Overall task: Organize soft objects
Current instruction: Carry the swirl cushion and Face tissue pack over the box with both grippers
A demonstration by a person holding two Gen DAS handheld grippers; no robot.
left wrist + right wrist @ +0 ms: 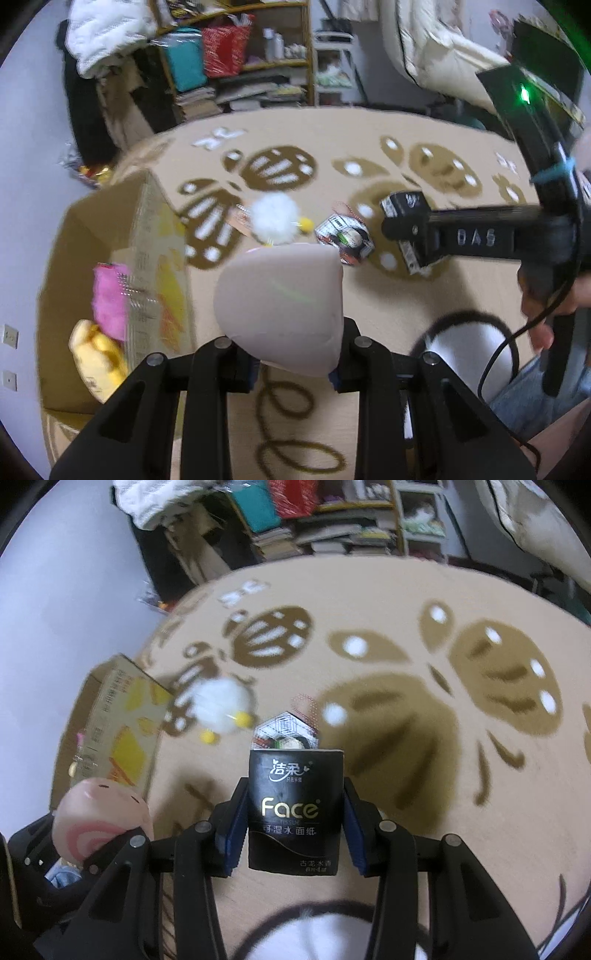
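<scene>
left gripper point(295, 369): jaws closed on pale pink rounded plush toy point(280, 310) | open brown cardboard box point(147, 266) at 9 o'clock, holding fluffy pink soft item point(109, 299) and yellow plush point(96, 358) | white fluffy pom-pom toy point(275, 218) at 12 o'clock | right gripper point(402, 232) at 2 o'clock, gripping black tissue pack point(404, 203)

My left gripper point(295, 369) holds a soft toy point(280, 306) above the rug point(424, 314), just right of the cardboard box point(147, 240). Two plush items point(107, 295) lie in that box. My right gripper point(291, 834) holds a tissue pack point(293, 808). Ahead of it, on the rug, lie a small packet point(286, 733) and, further left, a fluffy toy point(221, 705) beside the box.
</scene>
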